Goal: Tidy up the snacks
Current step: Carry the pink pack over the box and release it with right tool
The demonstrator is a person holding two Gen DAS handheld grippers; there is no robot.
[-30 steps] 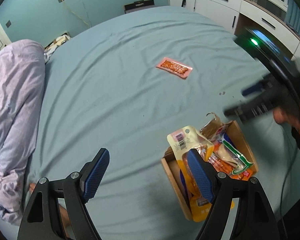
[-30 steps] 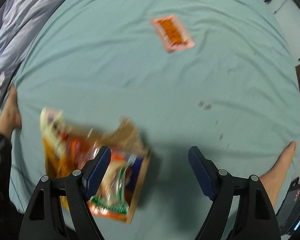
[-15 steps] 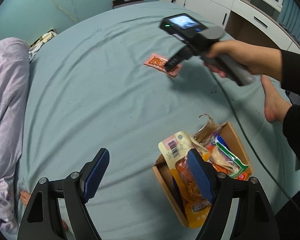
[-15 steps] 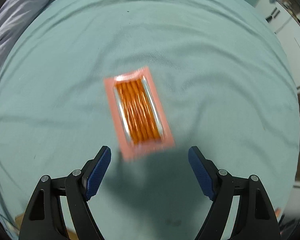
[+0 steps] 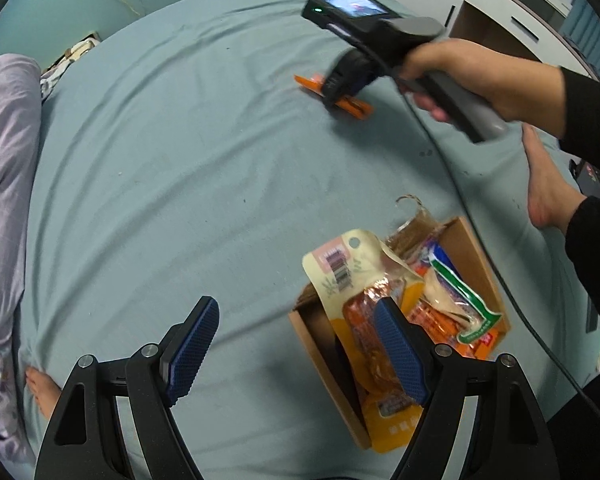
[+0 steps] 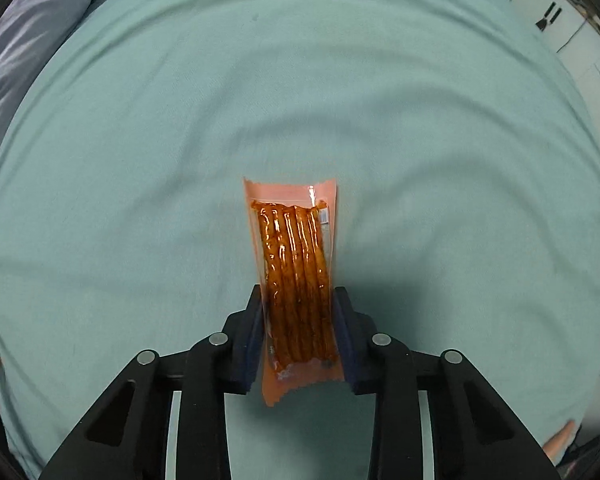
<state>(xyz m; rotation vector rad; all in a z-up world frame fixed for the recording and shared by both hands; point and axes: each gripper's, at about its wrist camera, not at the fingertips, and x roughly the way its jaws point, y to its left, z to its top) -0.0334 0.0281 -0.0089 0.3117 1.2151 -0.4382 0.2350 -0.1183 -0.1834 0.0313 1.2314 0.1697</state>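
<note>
Packet [image 6: 296, 280] near end hidden between closing right jaws.

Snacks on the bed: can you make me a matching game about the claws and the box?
Things:
1. right claw
2. left claw
3. brown cardboard box
4. pink packet of orange sticks

States:
A. open, holding nothing
B. full of snack packets
C. pinched along its two long edges
D. just been closing, shut on a packet

Pairs: 1-D, 2-A, 3-B, 4-C
</note>
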